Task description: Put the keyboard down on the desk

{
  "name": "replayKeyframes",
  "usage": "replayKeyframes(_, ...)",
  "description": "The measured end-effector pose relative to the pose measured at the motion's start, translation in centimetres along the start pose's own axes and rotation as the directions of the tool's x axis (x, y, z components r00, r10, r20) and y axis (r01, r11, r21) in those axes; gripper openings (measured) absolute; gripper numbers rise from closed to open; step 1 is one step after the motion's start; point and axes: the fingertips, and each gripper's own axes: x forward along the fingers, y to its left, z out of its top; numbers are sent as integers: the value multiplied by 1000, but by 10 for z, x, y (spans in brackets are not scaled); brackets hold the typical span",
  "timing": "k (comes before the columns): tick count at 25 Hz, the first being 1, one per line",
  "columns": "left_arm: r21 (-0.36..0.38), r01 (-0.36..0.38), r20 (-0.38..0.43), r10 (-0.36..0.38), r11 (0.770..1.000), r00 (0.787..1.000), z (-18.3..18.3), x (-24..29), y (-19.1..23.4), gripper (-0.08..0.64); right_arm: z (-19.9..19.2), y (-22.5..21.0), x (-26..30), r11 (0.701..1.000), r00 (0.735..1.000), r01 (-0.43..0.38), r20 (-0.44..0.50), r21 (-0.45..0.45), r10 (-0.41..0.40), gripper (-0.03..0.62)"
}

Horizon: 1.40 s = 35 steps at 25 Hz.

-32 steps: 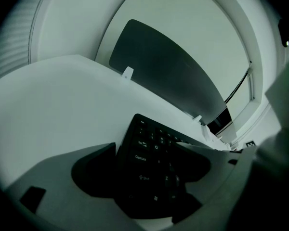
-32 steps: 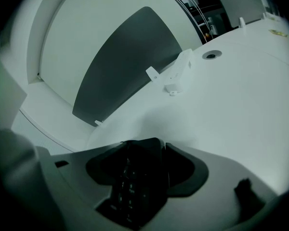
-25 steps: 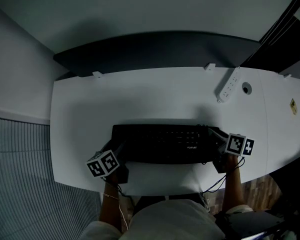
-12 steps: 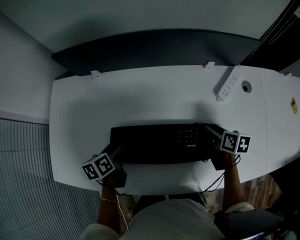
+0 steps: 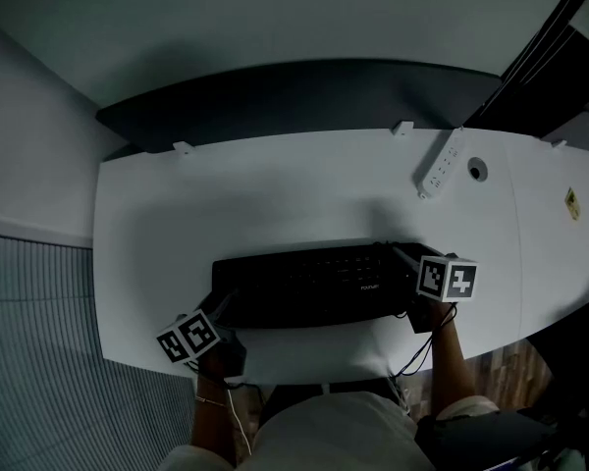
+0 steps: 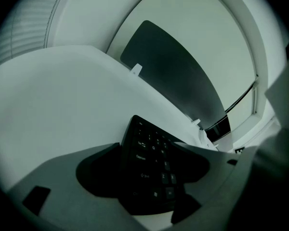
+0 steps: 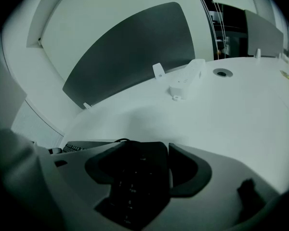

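step: tail end of it imo. The keyboard (image 5: 309,283) looks flat on the desk (image 5: 275,194), close to the front edge and well apart from the power strip (image 5: 440,165).
left gripper (image 6: 149,148): jaws apart around the keyboard's left end, with dark slack on 1 side, so I'd call it let go.
right gripper (image 7: 145,145): jaws look clamped on the right end, 1 jaw flush against it.
next move: my guess is the right one opens, then the 2 grippers back straight off toward the person without dragging the board sideways.
arm pose: both forearms (image 5: 450,361) are tucked in low by the near desk edge. The left gripper sits off the near-left corner, angled inward. The right one sits over the right end, cube (image 5: 447,278) facing up.
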Motion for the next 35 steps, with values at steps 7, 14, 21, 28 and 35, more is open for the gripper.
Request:
replayKeyframes(7, -35, 10, 10, -10, 999, 1000, -5, -3, 1, 325, 3, -10, -3, 977, 990, 141, 12, -162, -141, 251)
replayKeyframes(14, -19, 6, 27, -6, 1000, 1000, -5, -7, 0, 321, 22, 11, -32, 985, 989, 141, 54, -104, -136, 250)
replayKeyframes(21, 1, 16, 21, -16, 1000, 1000, -5, -9, -2, 318, 11, 4, -52, 984, 982, 175, 80, -29, -172, 250)
replayKeyframes(28, 26, 32, 38, -32, 999, 999, 2, -17, -11, 318, -21, -5, -55, 987, 979, 141, 138, 75, -150, 250)
replayKeyframes(35, 48, 63, 37, -65, 997, 997, 1, -20, -16, 318, -45, 11, -76, 984, 972, 160, 164, 81, -171, 249)
